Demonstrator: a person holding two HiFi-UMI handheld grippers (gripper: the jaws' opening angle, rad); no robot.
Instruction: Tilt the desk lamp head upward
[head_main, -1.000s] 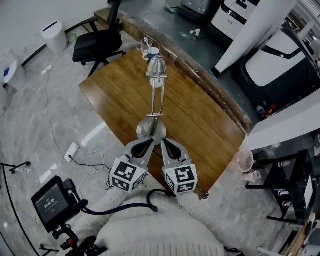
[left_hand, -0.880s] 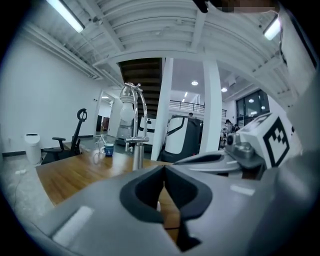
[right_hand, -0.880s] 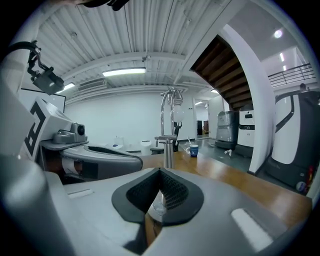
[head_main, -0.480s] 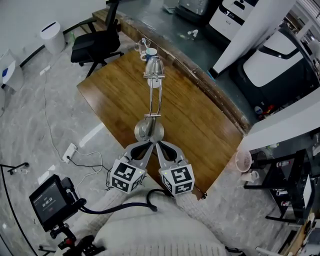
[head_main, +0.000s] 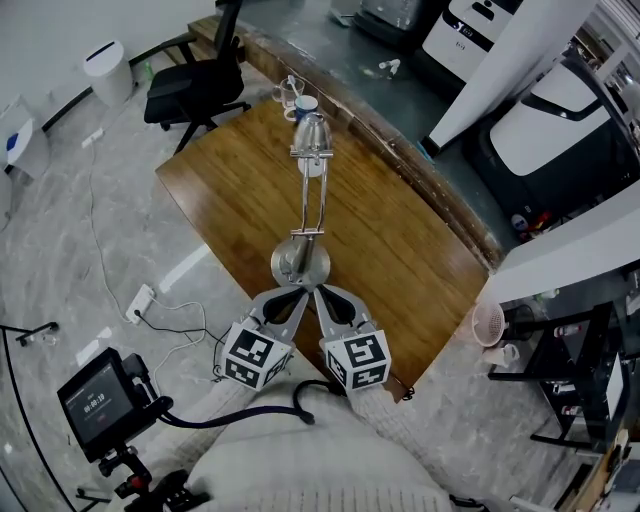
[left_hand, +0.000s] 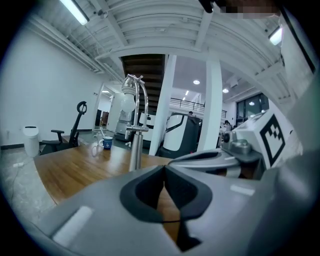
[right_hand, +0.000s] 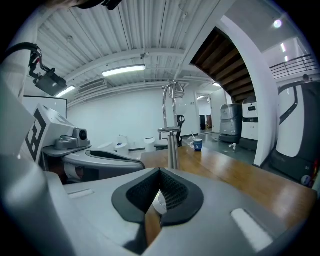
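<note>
A silver desk lamp stands on the wooden table (head_main: 230, 200). Its round base (head_main: 300, 266) is near the front edge, and a thin double arm (head_main: 314, 195) leads to the metal head (head_main: 311, 130) at the far end. My left gripper (head_main: 297, 293) and right gripper (head_main: 322, 293) sit side by side just short of the base, both shut and empty. In the left gripper view the lamp post (left_hand: 135, 150) rises ahead with the head (left_hand: 130, 98) on top, beyond the shut left gripper (left_hand: 165, 172). In the right gripper view the lamp post (right_hand: 173, 147) stands ahead of the shut right gripper (right_hand: 159, 175).
A blue-and-white cup (head_main: 306, 103) and a clear glass object (head_main: 288, 92) stand at the table's far corner. A black office chair (head_main: 195, 85) and a white bin (head_main: 107, 72) are on the floor to the left. A power strip (head_main: 143, 302) and a camera rig (head_main: 100, 405) lie lower left.
Almost nothing differs. The head view drifts slightly, while both grippers stay shut beside each other at the lamp base.
</note>
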